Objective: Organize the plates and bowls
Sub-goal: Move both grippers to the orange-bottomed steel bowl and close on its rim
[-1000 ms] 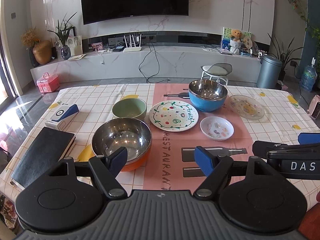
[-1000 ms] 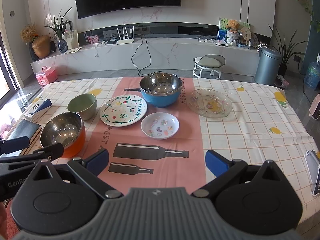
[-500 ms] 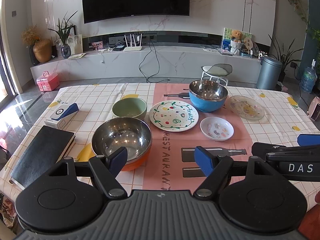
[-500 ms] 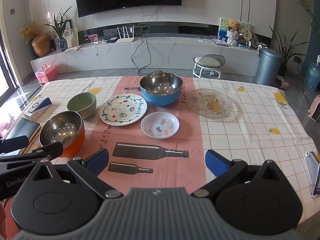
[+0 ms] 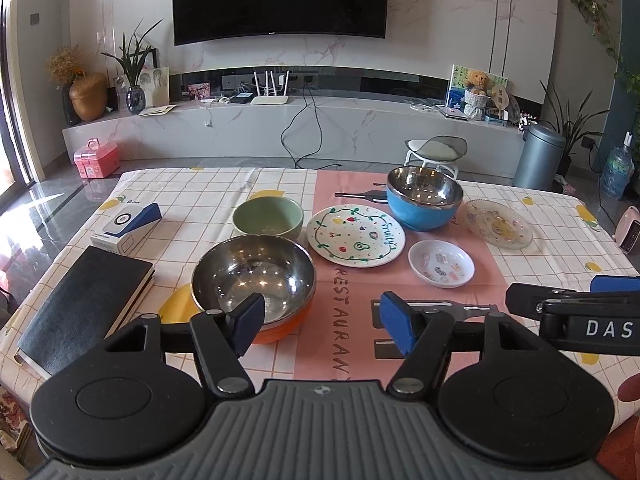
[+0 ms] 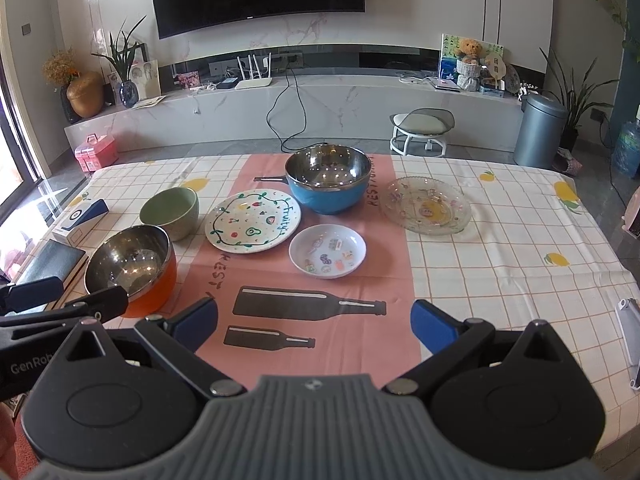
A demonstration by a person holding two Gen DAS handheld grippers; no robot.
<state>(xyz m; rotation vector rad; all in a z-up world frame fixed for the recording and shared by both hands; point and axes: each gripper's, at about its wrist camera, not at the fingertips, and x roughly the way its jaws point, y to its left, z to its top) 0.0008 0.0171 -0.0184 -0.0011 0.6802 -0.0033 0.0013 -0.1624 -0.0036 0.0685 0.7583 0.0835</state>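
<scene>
An orange-sided steel bowl [image 5: 252,276] stands nearest on the left, also in the right wrist view [image 6: 130,266]. Behind it is a green bowl [image 5: 267,218]. A white "Fruity" plate [image 5: 355,235] lies mid-table, a blue-sided steel bowl [image 5: 423,197] behind it, a small white dish [image 5: 441,263] in front, a clear glass plate [image 5: 497,223] at right. My left gripper [image 5: 324,322] is open and empty, just short of the orange bowl. My right gripper [image 6: 314,322] is open and empty above the pink runner.
A black notebook [image 5: 84,306] and a white-and-blue box [image 5: 126,224] lie at the table's left edge. A white device [image 6: 630,336] lies at the right edge. The right gripper's fingers [image 5: 576,312] reach into the left wrist view.
Both views have shifted very slightly. The dishes have not moved and both grippers stay open.
</scene>
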